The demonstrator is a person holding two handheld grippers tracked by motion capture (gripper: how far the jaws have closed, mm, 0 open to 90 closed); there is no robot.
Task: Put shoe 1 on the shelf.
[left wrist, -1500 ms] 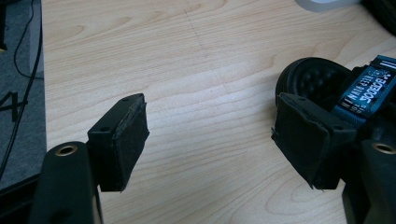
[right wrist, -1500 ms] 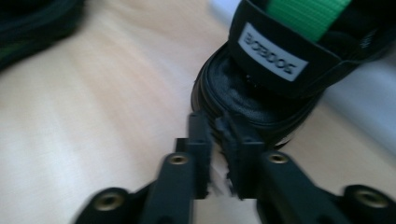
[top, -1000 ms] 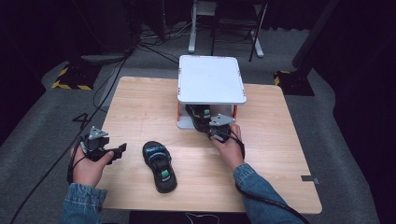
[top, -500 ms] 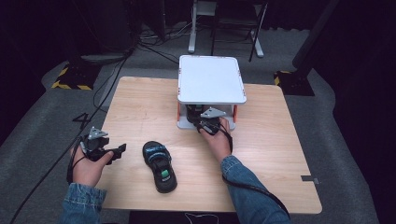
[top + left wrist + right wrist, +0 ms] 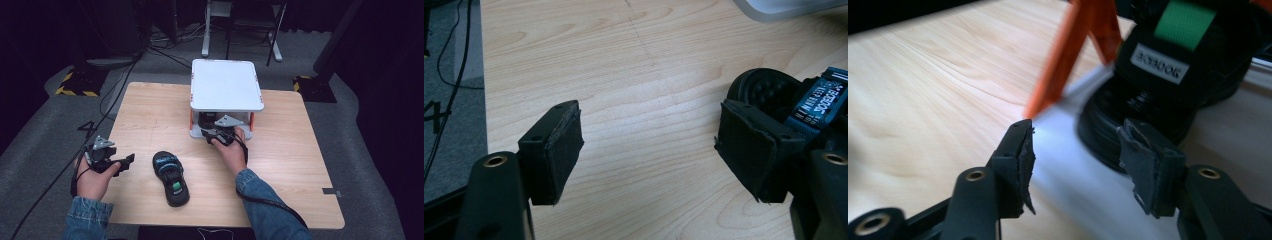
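A black sandal with a green strap lies on the wooden table in front of the person. A second one sits on the lower tier of a white shelf with orange legs. My right gripper is at that tier's front edge. Its jaws have just been opening, and its pads stand apart with the sandal's heel just beyond them, untouched. My left gripper rests wide open left of the table sandal, its fingers over bare wood.
The shelf stands at the table's far middle, its white top bare. Cables trail over the grey floor to the left. Chair and stand legs rise behind the table.
The right hand has slid left along the shelf's front, and the forearm now reaches in more steeply. The left hand and the table sandal have stayed put.
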